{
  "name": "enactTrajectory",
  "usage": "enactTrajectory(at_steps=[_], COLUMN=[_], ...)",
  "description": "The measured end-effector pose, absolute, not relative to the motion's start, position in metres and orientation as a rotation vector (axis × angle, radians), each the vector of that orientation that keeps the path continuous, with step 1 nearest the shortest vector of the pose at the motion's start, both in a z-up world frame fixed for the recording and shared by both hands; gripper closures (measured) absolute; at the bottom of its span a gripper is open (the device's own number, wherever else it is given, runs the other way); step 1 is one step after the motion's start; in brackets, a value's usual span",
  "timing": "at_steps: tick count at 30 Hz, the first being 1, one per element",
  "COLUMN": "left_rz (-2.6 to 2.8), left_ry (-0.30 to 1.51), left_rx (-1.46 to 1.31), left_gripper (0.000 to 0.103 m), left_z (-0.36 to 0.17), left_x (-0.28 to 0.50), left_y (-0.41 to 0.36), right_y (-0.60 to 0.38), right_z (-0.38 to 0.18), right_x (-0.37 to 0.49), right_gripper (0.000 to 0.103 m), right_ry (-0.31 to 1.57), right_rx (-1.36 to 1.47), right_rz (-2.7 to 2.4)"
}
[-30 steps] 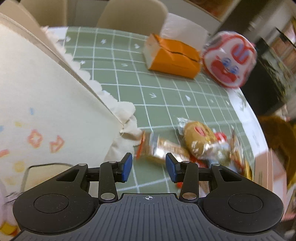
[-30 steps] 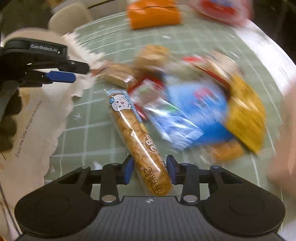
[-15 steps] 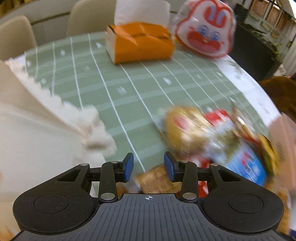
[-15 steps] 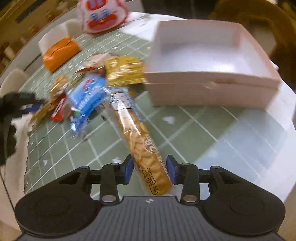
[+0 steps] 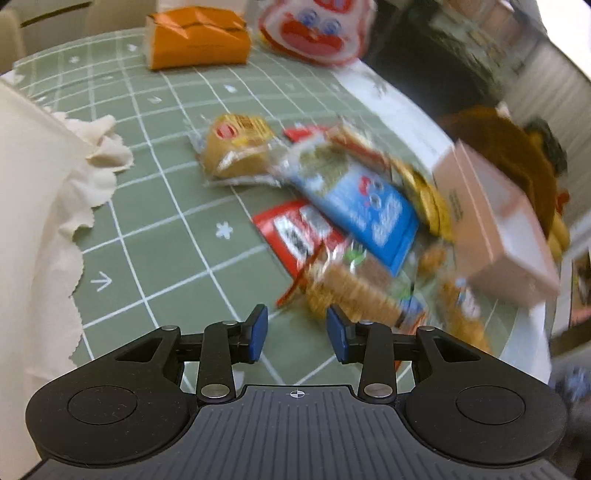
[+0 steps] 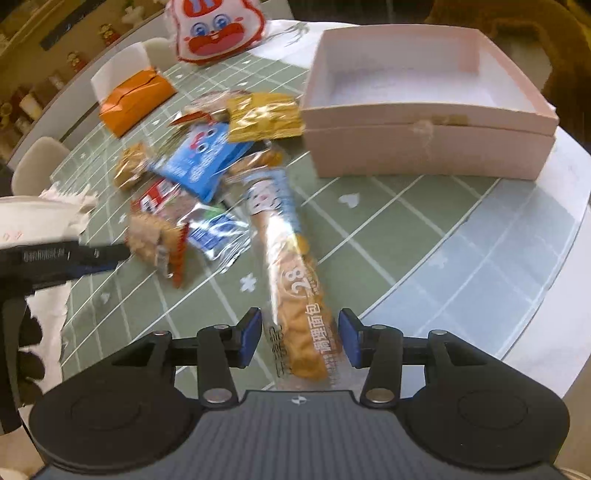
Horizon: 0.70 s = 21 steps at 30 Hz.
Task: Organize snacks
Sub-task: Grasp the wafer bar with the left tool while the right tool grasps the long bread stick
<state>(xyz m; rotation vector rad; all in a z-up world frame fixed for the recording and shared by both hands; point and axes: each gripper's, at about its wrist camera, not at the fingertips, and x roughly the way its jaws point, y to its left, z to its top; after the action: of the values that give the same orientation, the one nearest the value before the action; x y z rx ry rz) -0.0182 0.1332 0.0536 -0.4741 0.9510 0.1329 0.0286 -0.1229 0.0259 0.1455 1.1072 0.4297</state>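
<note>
My right gripper (image 6: 301, 338) is shut on a long clear-wrapped bread stick pack (image 6: 291, 273), held above the table and pointing toward the open pink box (image 6: 424, 147). A pile of snacks lies left of the box: a blue packet (image 6: 199, 162), a gold packet (image 6: 262, 116), a red packet (image 6: 155, 195) and a crinkled biscuit pack (image 6: 155, 243). My left gripper (image 5: 297, 328) is open and empty, just short of that biscuit pack (image 5: 351, 288). It shows as a blurred dark shape in the right wrist view (image 6: 74, 256).
An orange tissue box (image 5: 195, 37) and a rabbit-face bag (image 5: 314, 29) stand at the far side of the green grid tablecloth (image 5: 166, 229). A cream frilled cloth (image 5: 44, 192) hangs on the left. The table edge (image 6: 517, 314) curves on the right.
My right gripper carried the bread stick pack closer to the pink box. My left gripper swung right over the snack pile and now faces the biscuit pack.
</note>
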Motion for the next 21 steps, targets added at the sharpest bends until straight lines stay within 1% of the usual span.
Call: enactTrajectory(at_steps=[5, 7, 9, 11, 13, 15, 18, 21], left_rz=[0.199, 0.187, 0.185, 0.174, 0.157, 0.144, 0.158, 0.198], left_ry=[0.959, 0.964, 0.981, 1.004, 1.016, 1.012, 1.008, 1.002], left_rx=[-0.623, -0.638, -0.576, -0.429, -0.282, -0.196, -0.200, -0.328], left_gripper=[0.063, 0.062, 0.062, 0.062, 0.060, 0.059, 0.060, 0.061], left_z=[0.057, 0.055, 0.054, 0.054, 0.053, 0.052, 0.053, 0.056], left_x=[0.008, 0.019, 0.032, 0.040, 0.040, 0.033, 0.017, 0.003], left_y=[0.140, 0.134, 0.123, 0.105, 0.091, 0.086, 0.097, 0.119], right_y=[-0.116, -0.116, -0.115, -0.114, -0.115, -0.116, -0.120, -0.123], right_z=[0.026, 0.026, 0.026, 0.026, 0.026, 0.025, 0.024, 0.023], right_x=[0.021, 0.019, 0.016, 0.012, 0.009, 0.006, 0.005, 0.005], right_gripper=[0.054, 0.052, 0.051, 0.050, 0.045, 0.043, 0.042, 0.039], right_ry=[1.099, 1.098, 1.092, 1.082, 1.061, 1.036, 1.033, 1.028], right_rx=[0.122, 0.122, 0.115, 0.092, 0.071, 0.043, 0.033, 0.041], right_rz=[0.426, 0.419, 0.412, 0.401, 0.377, 0.350, 0.340, 0.343])
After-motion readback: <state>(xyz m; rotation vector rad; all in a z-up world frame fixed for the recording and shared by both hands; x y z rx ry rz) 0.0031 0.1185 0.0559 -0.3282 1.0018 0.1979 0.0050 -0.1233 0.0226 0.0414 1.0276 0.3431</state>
